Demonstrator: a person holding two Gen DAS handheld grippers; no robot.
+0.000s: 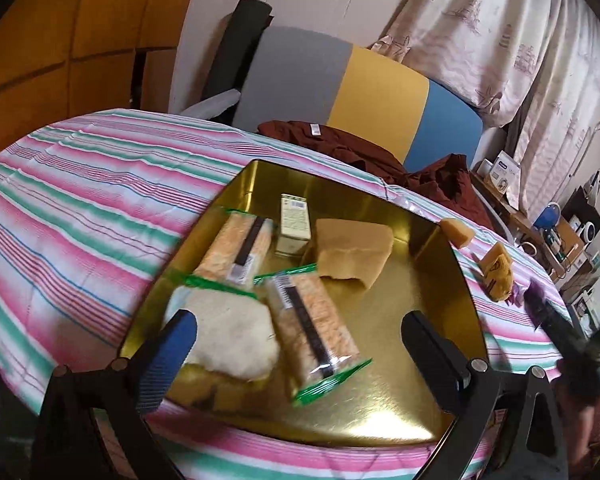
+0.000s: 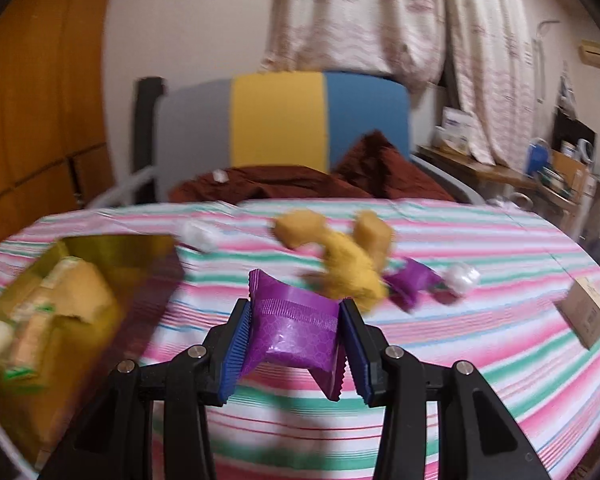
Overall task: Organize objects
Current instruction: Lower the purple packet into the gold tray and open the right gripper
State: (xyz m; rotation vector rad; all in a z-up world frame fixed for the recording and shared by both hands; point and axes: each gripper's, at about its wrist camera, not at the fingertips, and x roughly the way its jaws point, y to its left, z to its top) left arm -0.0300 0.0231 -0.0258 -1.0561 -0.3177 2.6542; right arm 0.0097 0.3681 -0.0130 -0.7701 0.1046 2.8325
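My right gripper (image 2: 296,334) is clamped on a purple packet (image 2: 296,328), held above the striped cloth (image 2: 460,320). My left gripper (image 1: 300,344) stands wide apart, nothing between, over the gold tray (image 1: 400,400); the tray lies at nine o'clock of the packet.

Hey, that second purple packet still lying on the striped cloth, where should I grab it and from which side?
Probably across its puffy middle, coming down from above. The purple packet lies flat on the striped cloth, so its crimped ends offer little to pinch. The yellow pouch crowds its left side, so approach from the near right. Motion blur hides finer detail.
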